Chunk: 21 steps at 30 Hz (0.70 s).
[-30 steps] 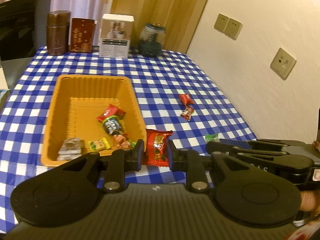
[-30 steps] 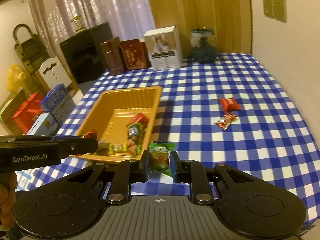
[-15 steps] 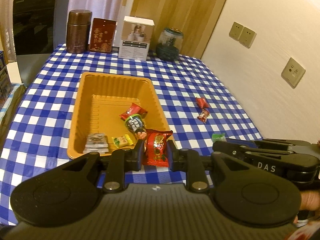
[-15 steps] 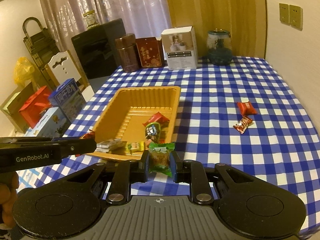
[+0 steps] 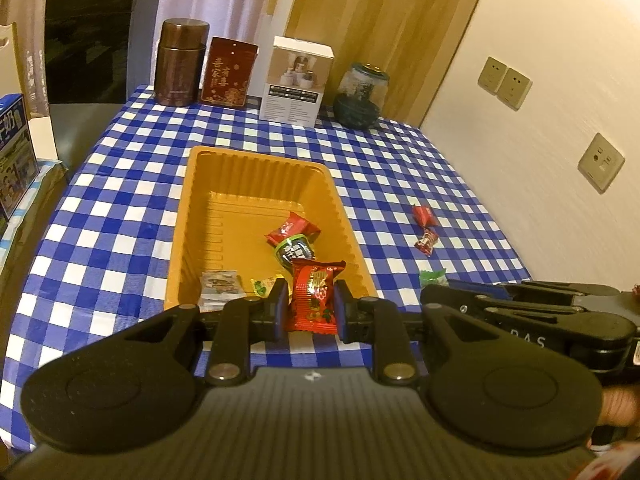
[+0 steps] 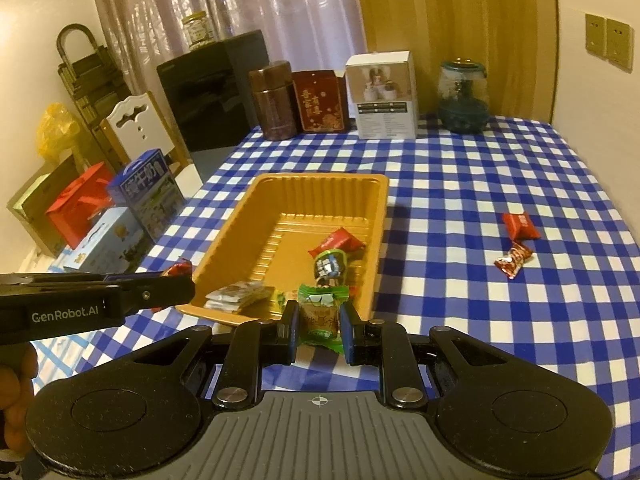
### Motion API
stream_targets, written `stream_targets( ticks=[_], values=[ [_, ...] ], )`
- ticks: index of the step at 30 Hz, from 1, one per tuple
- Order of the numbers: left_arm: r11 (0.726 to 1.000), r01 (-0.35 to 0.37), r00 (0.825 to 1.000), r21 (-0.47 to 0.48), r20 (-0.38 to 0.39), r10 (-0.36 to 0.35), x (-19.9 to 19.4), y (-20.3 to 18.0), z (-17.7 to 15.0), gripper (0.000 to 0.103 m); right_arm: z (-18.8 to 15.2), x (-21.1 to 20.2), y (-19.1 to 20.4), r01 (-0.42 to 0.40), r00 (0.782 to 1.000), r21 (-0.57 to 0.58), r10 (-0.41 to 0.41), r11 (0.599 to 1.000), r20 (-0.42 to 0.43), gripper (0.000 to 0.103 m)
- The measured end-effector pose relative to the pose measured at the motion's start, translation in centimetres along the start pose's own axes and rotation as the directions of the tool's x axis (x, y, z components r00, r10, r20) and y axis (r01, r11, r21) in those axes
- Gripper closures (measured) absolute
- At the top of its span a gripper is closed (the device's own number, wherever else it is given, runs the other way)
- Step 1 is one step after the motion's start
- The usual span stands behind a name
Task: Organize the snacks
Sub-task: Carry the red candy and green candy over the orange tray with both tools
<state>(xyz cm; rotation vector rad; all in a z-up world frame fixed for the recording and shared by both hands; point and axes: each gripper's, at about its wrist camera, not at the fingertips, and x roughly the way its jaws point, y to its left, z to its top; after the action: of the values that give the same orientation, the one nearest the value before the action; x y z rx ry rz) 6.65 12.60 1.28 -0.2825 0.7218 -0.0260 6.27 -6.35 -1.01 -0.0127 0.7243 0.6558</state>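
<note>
2 grippers have been drawn back from the table [image 5: 120, 184] over the last second, so more of the checked cloth and the orange tray [image 5: 256, 172] is now seen in both views. Inside the tray lie about 4 snacks, unchanged. The left gripper [image 5: 308, 306] is clamped on a red packet [image 5: 314, 294], and the right gripper [image 6: 319, 328] is clamped on a green packet [image 6: 320, 314]; both packets are held near the tray's front edge, not yet released. On the cloth to the right, well apart from the tray, 2 small red sweets [image 6: 518, 240] are left untouched. Dropping both packets into the tray is judged the step in hand.
</note>
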Motion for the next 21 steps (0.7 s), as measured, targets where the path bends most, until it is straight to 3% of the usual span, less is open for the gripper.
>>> stream_targets(
  ticks=[21],
  values=[
    [0.999,-0.027,0.999,-0.035,-0.019,0.026,2.6,2.8,1.2,0.082,2.5,5.1,1.0,-0.027,0.999,-0.037,0.025,0.999,-0.034,0.081]
  ],
)
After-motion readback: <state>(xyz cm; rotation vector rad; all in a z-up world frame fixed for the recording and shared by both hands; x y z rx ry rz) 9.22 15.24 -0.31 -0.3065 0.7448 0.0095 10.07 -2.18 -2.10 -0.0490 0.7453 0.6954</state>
